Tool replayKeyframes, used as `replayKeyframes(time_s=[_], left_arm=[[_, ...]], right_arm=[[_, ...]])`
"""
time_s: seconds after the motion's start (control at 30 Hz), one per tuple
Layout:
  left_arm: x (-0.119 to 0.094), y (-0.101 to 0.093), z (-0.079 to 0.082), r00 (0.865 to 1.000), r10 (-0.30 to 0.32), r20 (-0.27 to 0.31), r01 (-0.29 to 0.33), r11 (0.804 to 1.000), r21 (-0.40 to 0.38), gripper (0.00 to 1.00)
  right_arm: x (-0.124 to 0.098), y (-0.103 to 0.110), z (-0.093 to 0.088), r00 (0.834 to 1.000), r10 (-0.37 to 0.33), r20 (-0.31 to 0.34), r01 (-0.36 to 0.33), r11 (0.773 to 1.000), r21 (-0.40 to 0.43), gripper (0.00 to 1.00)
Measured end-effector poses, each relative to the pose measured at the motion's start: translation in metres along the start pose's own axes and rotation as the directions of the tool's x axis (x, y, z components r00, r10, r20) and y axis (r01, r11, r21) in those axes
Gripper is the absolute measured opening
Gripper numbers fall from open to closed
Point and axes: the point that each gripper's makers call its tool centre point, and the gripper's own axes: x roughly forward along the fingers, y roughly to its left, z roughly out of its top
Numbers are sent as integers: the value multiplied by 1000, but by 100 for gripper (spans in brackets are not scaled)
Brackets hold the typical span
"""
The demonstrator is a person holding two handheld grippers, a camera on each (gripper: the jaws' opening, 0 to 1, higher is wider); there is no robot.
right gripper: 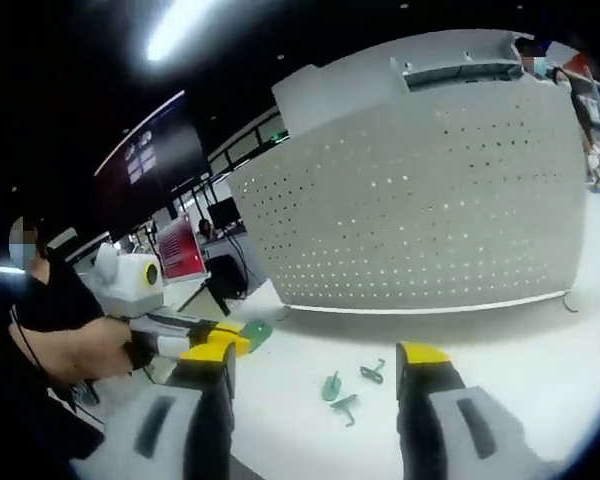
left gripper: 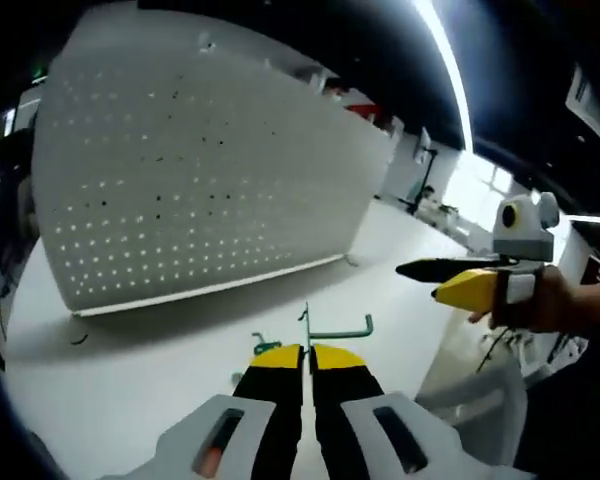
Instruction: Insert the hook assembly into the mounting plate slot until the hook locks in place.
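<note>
Two grippers differ: the left gripper pinches the green hook shut at six o'clock below the pegboard, the right gripper gapes empty, so a twisted hook could miss its slot.

The flat matte surface is plain white. On it stands a pale grey upright perforated board, dotted all over with a regular grid of small round holes; in the right gripper view some holes glow lighter. The left tool has yellow tips over black jaws set in light grey housings, and the right tool wears the same yellow, black and grey. The thin bent wire hook is teal green, as are the small loose plastic hook pieces.
</note>
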Motion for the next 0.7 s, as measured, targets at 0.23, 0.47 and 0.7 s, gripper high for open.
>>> replayKeyframes(time_s=[0.23, 0.47, 0.7], left_arm=[[1, -11, 3, 999, -27, 24, 28, 999, -29, 1], [-1, -15, 11, 998, -30, 52, 31, 999, -12, 1], [-7, -12, 22, 995, -20, 96, 20, 1000, -1, 1]], right_arm=[[27, 31, -11, 994, 113, -5, -111, 979, 173, 38], [40, 51, -13, 985, 170, 7, -166, 952, 258, 32], [42, 57, -6, 978, 198, 59, -206, 908, 366, 26]])
